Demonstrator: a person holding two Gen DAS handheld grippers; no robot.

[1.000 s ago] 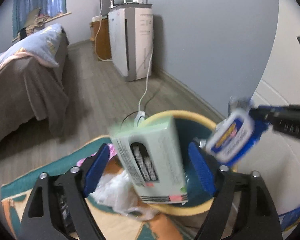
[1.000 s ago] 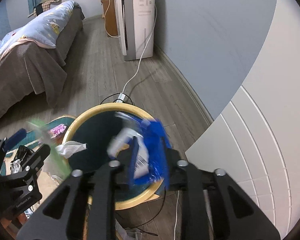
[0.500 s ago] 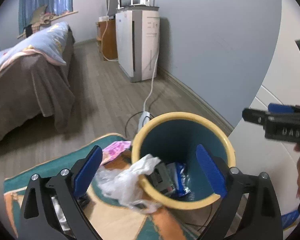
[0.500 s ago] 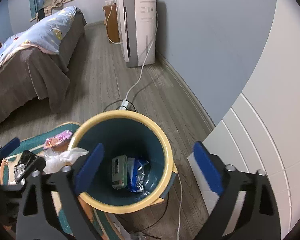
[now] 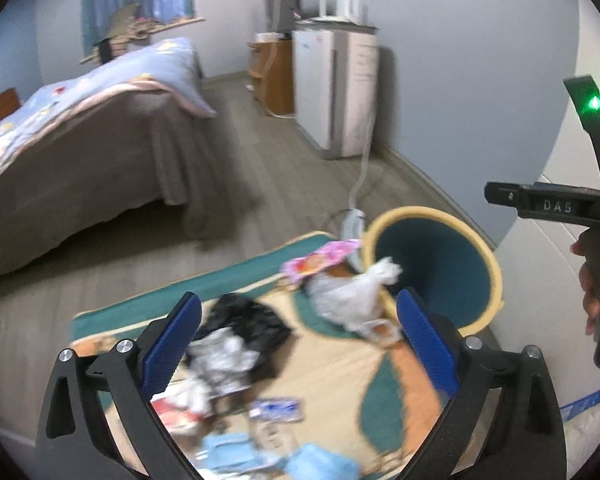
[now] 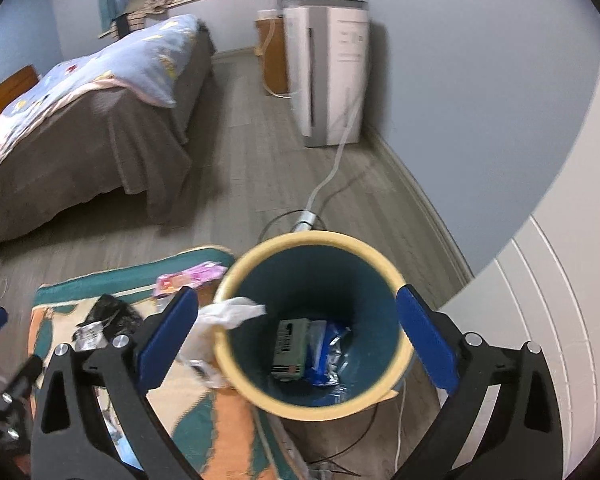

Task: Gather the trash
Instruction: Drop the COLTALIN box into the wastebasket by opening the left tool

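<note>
Left claw point(image 5: 298, 342): jaws spread wide, nothing held, poised above litter scattered on the rug point(image 5: 340, 364), a black bag point(image 5: 248, 316) between its fingers. Right claw point(image 6: 296, 338): jaws spread wide, nothing held, positioned over the bin point(image 6: 380, 268), in which a green box point(image 6: 290, 344) and blue wrapper point(image 6: 326, 350) were seen.

1. Our left tongs point(image 5: 296, 344) and right tongs point(image 6: 296, 342) now gape empty.
2. The green box point(image 6: 290, 349) and blue wrapper point(image 6: 326, 356) now lie inside the bin point(image 6: 380, 264).
3. Our left tongs swing toward the rug point(image 5: 340, 372).
</note>
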